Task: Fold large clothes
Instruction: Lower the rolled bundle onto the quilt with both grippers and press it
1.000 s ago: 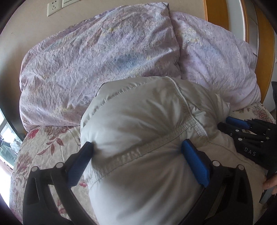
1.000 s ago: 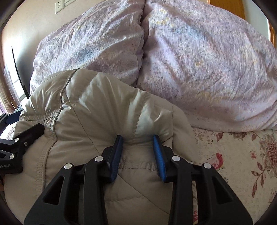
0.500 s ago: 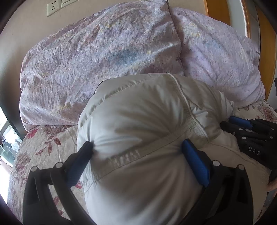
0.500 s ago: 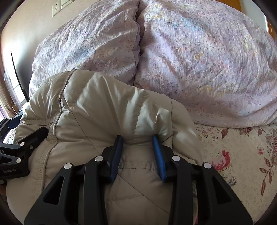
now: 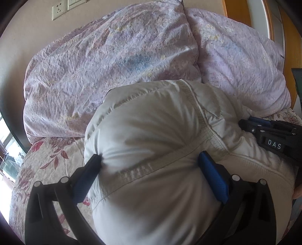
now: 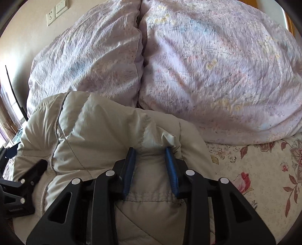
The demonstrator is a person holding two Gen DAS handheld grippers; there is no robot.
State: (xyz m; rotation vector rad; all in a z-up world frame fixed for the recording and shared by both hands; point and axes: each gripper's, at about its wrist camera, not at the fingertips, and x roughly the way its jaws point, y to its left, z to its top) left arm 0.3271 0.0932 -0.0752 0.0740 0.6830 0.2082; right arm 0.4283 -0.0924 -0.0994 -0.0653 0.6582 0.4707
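Squeezing a little tighter now, the right hand-held gripper [image 6: 150, 160] is pinching the puffy jacket [image 6: 98, 128]; the left hand-held gripper [image 5: 151, 169] is gripping it wide, with pillows [image 5: 113, 62] just past them.

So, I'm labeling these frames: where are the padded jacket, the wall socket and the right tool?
padded jacket [image 5: 151, 132]: left wrist view, upper bulge.
wall socket [image 6: 50, 17]: right wrist view, faceplate.
right tool [image 6: 150, 165]: right wrist view, between fingertips.

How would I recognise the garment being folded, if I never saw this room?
Find the two lilac pillows at the head of the bed. Right before them lies a puffy beige jacket, pinched by both grippers. Only it is plain and quilted; the bedding is patterned.
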